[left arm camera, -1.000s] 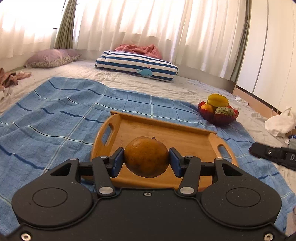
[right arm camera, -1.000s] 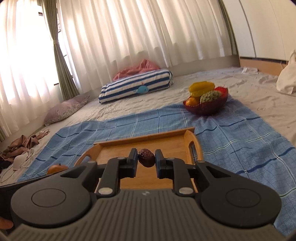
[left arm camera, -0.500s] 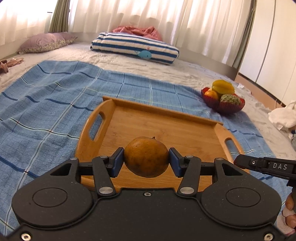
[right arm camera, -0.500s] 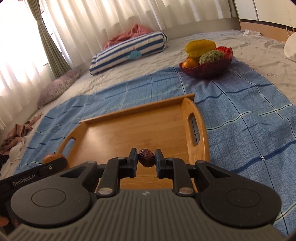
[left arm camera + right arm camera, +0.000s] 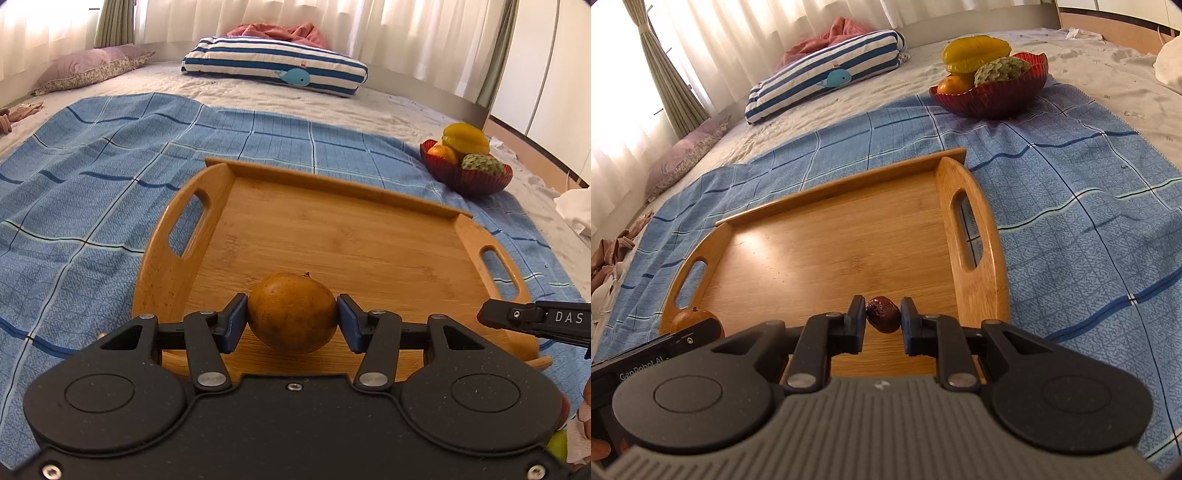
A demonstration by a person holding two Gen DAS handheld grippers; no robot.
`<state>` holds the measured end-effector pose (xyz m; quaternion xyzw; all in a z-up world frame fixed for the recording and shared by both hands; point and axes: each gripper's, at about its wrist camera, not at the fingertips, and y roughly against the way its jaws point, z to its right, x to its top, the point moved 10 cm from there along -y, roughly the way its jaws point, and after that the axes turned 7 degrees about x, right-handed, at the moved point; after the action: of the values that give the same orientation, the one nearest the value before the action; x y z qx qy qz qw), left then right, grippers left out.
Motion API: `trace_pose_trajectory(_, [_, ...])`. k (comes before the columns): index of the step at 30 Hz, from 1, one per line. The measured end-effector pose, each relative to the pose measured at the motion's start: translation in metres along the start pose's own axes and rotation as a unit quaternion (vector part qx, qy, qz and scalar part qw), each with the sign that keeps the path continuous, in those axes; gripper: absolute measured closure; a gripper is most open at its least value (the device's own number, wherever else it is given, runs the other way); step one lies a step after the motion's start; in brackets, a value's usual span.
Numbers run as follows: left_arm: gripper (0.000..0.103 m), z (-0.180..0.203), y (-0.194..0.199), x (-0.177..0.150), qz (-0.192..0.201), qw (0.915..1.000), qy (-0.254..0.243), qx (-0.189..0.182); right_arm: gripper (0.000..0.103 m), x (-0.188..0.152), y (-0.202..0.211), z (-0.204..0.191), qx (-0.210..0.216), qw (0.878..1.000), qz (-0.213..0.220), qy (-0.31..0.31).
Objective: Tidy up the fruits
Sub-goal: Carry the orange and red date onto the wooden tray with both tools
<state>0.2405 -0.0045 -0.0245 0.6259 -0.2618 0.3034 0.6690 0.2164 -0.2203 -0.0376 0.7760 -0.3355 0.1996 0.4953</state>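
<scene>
My left gripper (image 5: 291,321) is shut on a round brown-orange fruit (image 5: 291,312) and holds it over the near left part of a wooden tray (image 5: 332,229). My right gripper (image 5: 883,319) is shut on a small dark red date (image 5: 882,314) over the near right part of the same tray (image 5: 831,243). The left gripper's fruit also shows in the right wrist view (image 5: 690,319), at the tray's near left corner. The right gripper's side shows at the right edge of the left wrist view (image 5: 535,321).
The tray lies on a blue checked cloth (image 5: 92,192) on a bed. A red bowl (image 5: 469,177) with a starfruit, an orange and a green scaly fruit stands beyond the tray's right end. A striped pillow (image 5: 273,70) lies at the back.
Both grippers have moved forward and tilted down over the tray, each still holding its fruit. The tray looks larger and closer in both views.
</scene>
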Motion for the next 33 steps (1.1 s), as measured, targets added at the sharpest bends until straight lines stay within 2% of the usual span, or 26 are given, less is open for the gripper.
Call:
trace_pose_trajectory(26, [0.053, 0.0063, -0.0014, -0.0002, 0.013, 0.9998, -0.017, 0.005, 0.078, -0.0024, -0.0055, 0.0065, -0.012, 1.0, -0.011, -0.01])
trace_pose_trajectory(33, [0.053, 0.0068, 0.0023, 0.0008, 0.019, 0.9997, -0.018, 0.003, 0.074, -0.0021, -0.0051, 0.0051, -0.007, 1.0, -0.011, -0.01])
